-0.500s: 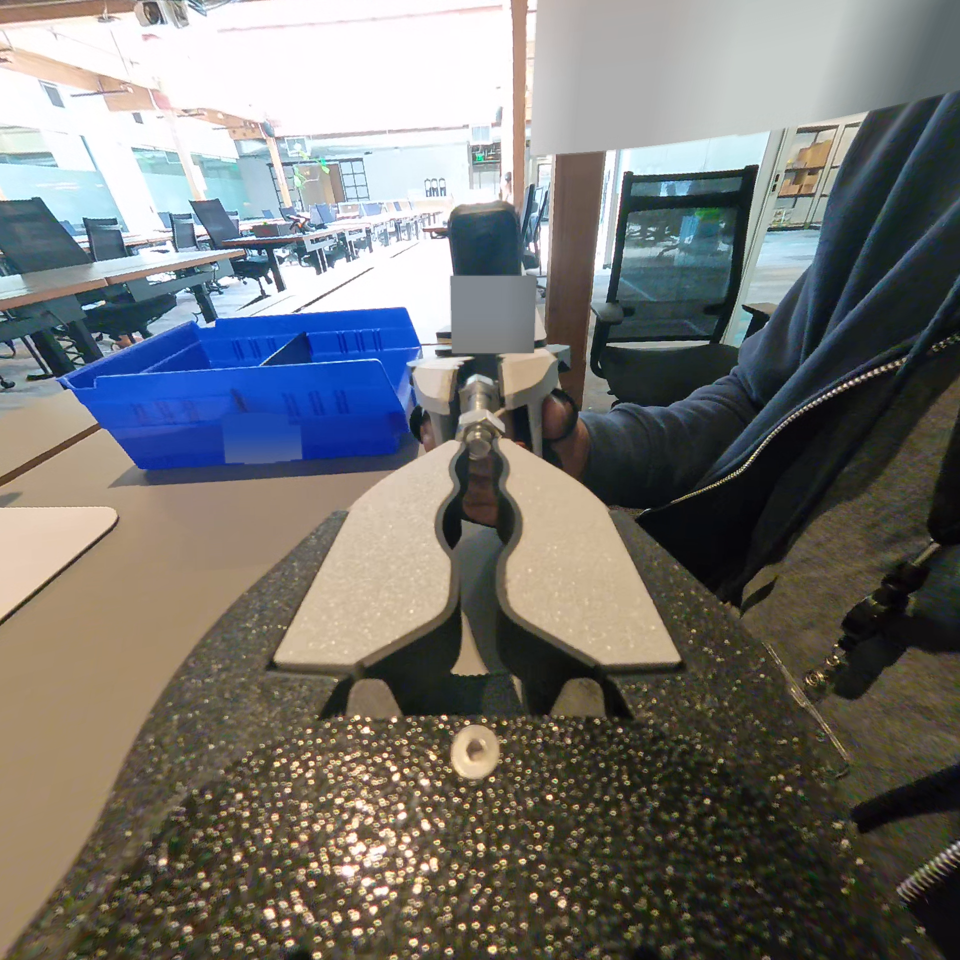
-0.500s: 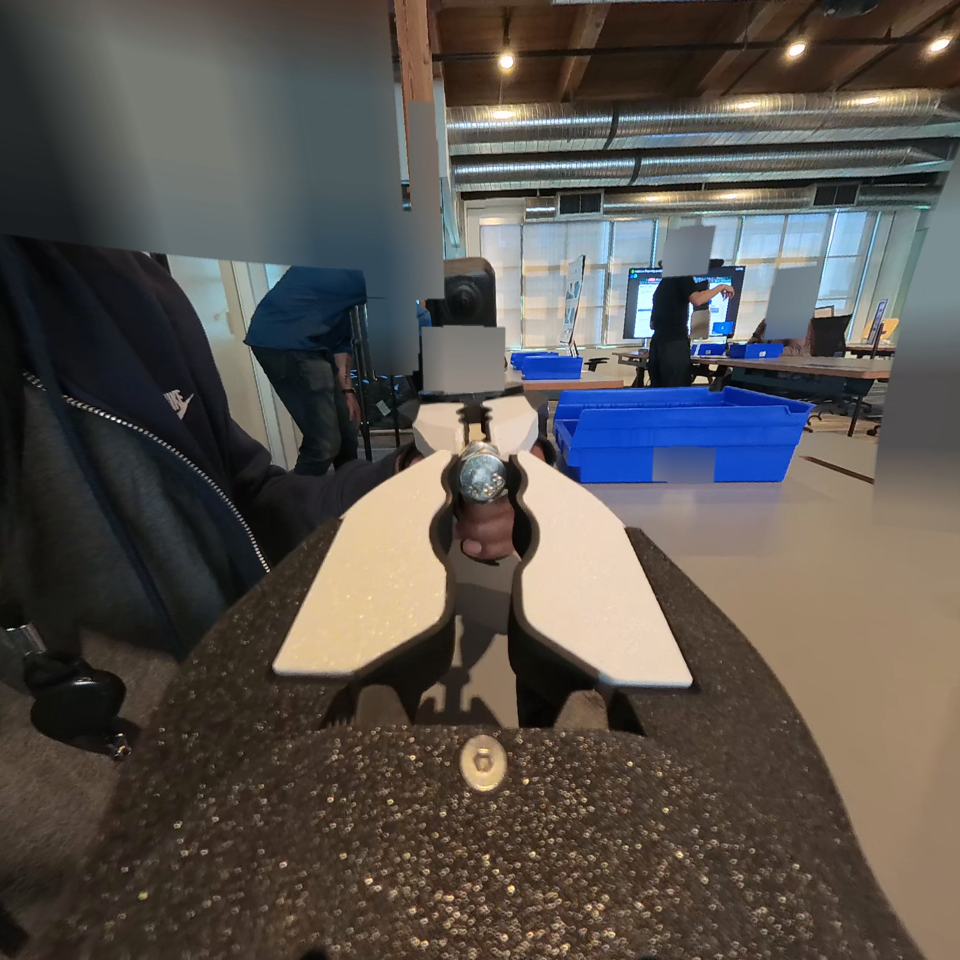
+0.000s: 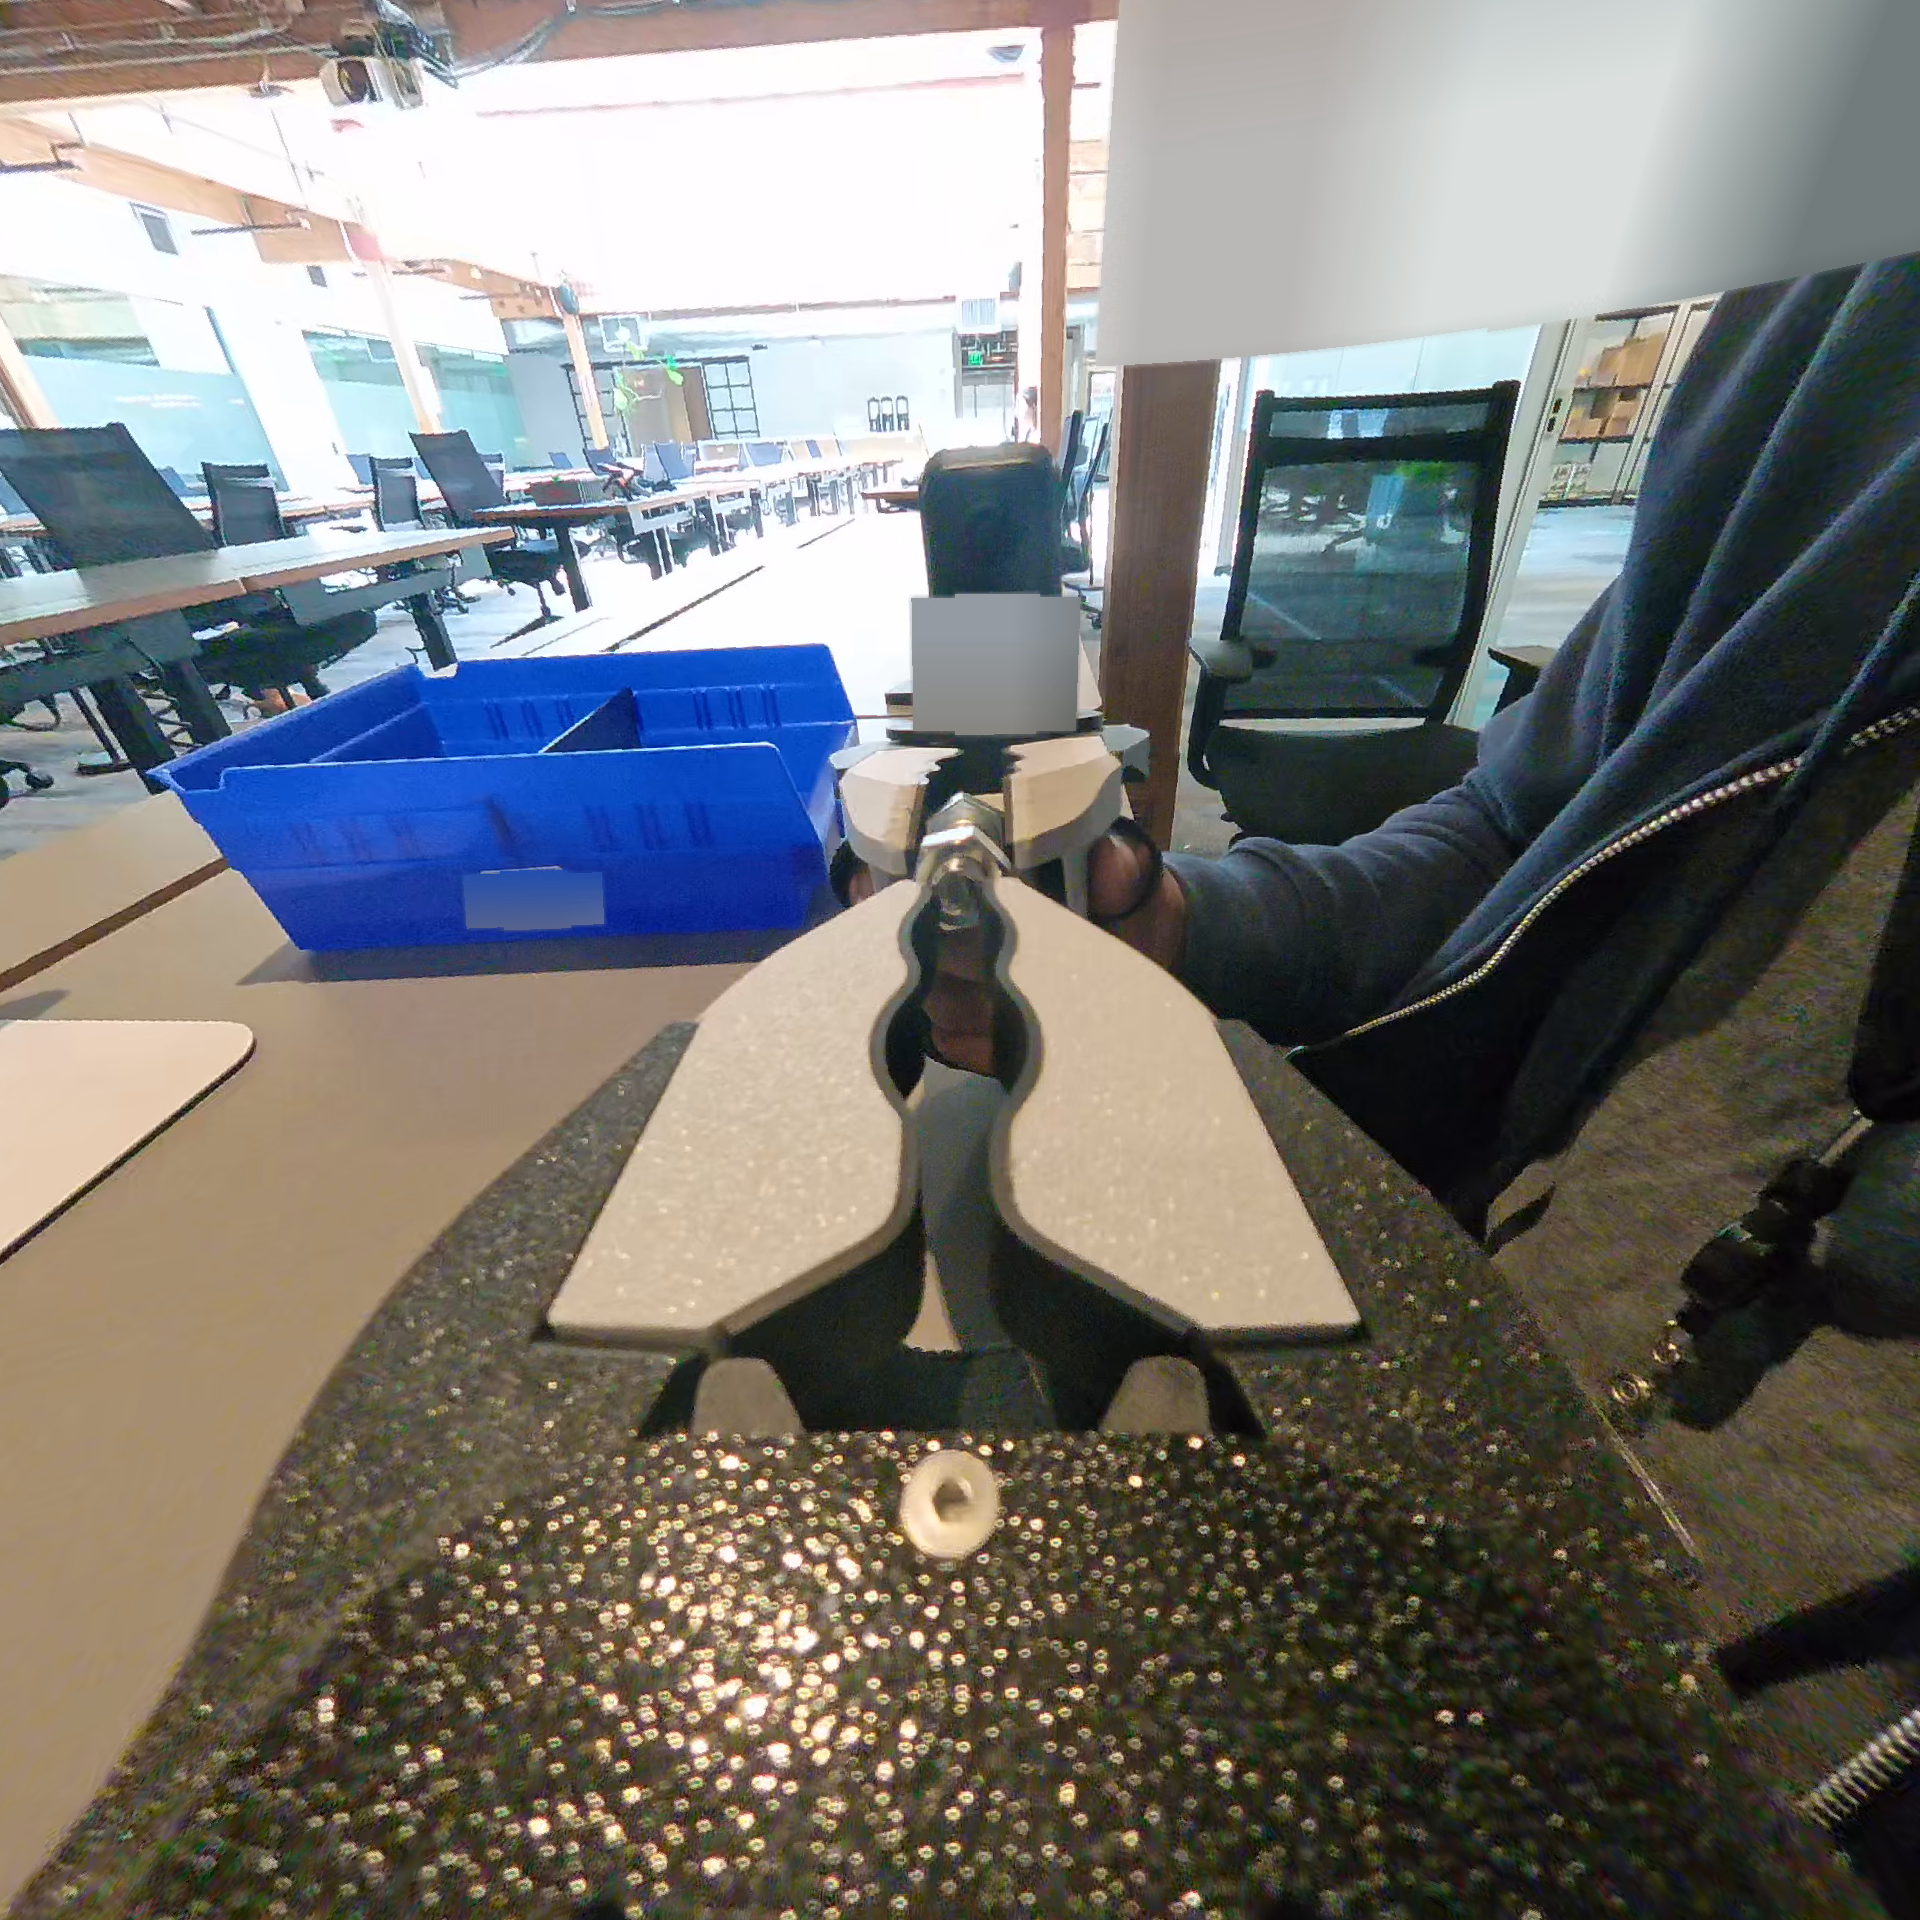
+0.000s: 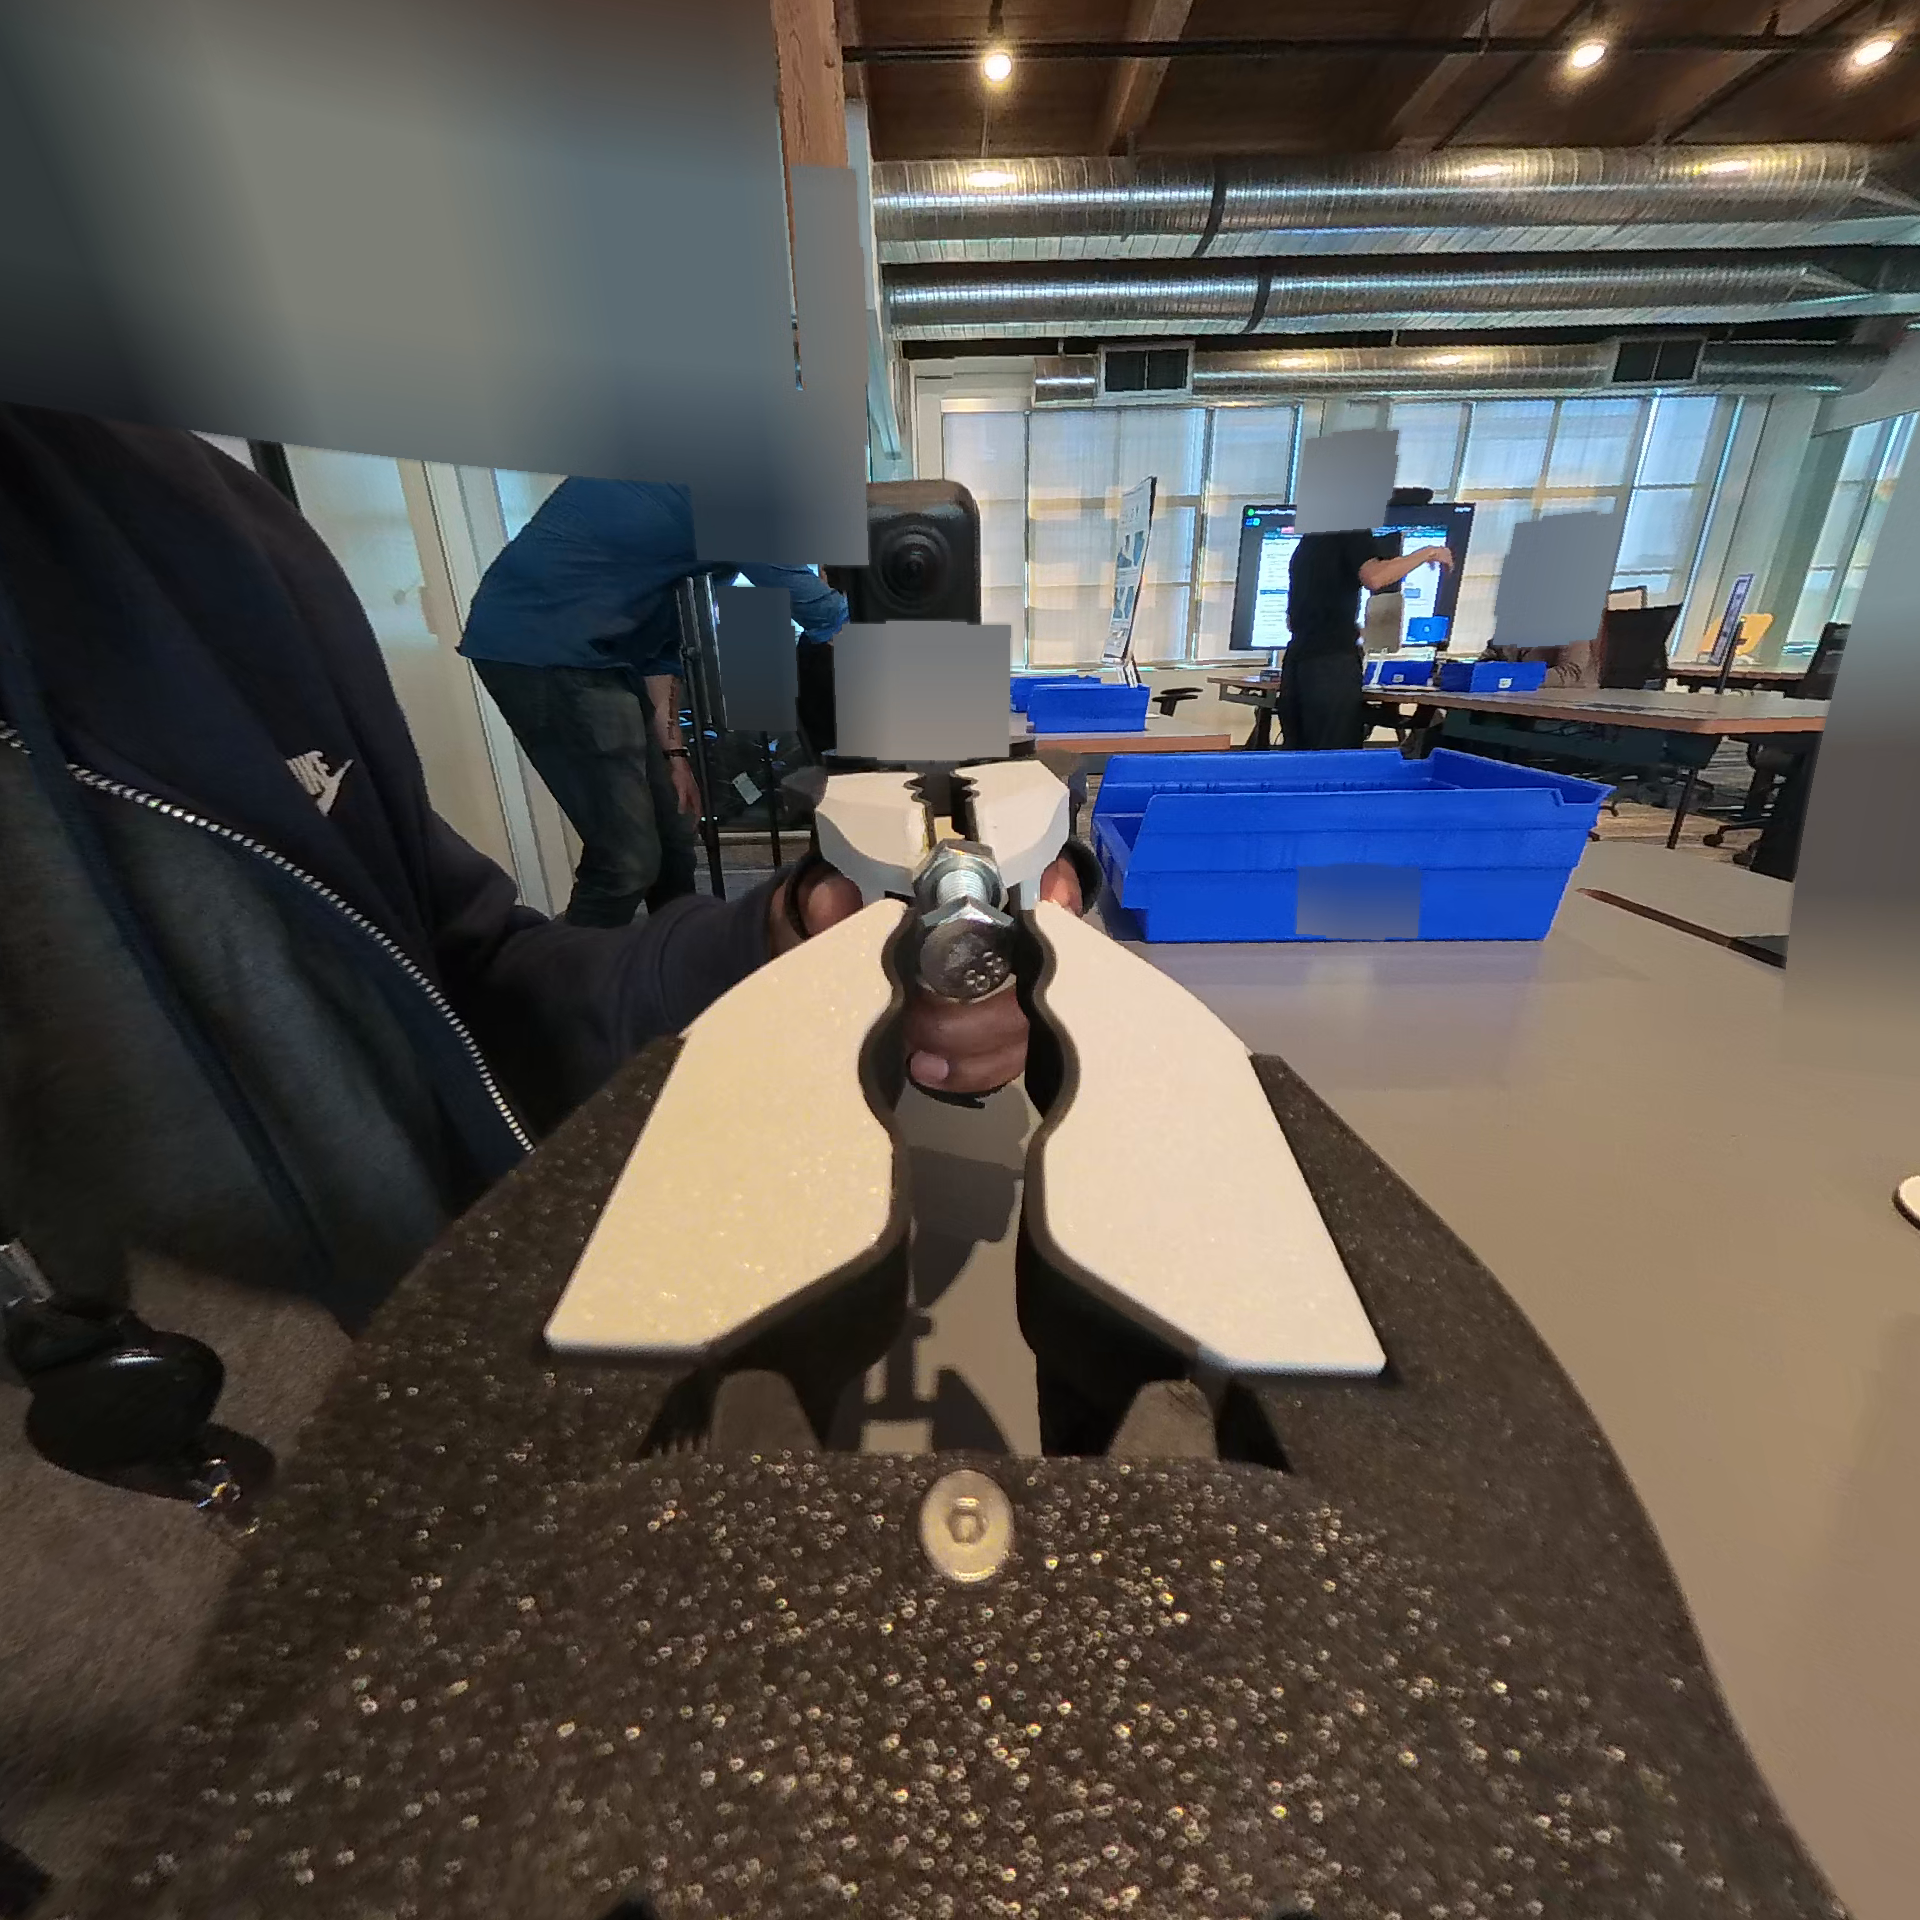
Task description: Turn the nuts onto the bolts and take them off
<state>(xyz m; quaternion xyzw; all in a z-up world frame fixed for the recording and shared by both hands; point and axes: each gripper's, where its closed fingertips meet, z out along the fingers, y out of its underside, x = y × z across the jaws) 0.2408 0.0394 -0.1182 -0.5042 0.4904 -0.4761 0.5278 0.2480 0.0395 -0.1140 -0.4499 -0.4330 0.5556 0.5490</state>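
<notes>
- Left wrist view: your left gripper (image 3: 958, 912) is closed on the threaded end of the bolt (image 3: 956, 899), and the right gripper (image 3: 982, 805) faces you from just beyond it, tip to tip.
- Right wrist view: your right gripper (image 4: 961, 935) pinches the hex head of the bolt (image 4: 964, 961); the shank runs straight away from you into the left gripper (image 4: 940, 831), where the nut (image 4: 961, 868) sits between its fingertips.
- Taking the bolt as landmark: it hangs in the air above the table (image 4: 1507, 1091), with the blue bin (image 3: 499, 800) behind and to one side of it, well apart.
- The relation that matters: the bolt's long axis lies along the line joining both grippers, so each looks down the thread. I judge the next turn is a roll of one wrist about that axis while the other holds firm.
- Keep both in line; any tilt between them would likely bind the thread.
- How far the nut is wound on, I cannot tell for certain.
</notes>
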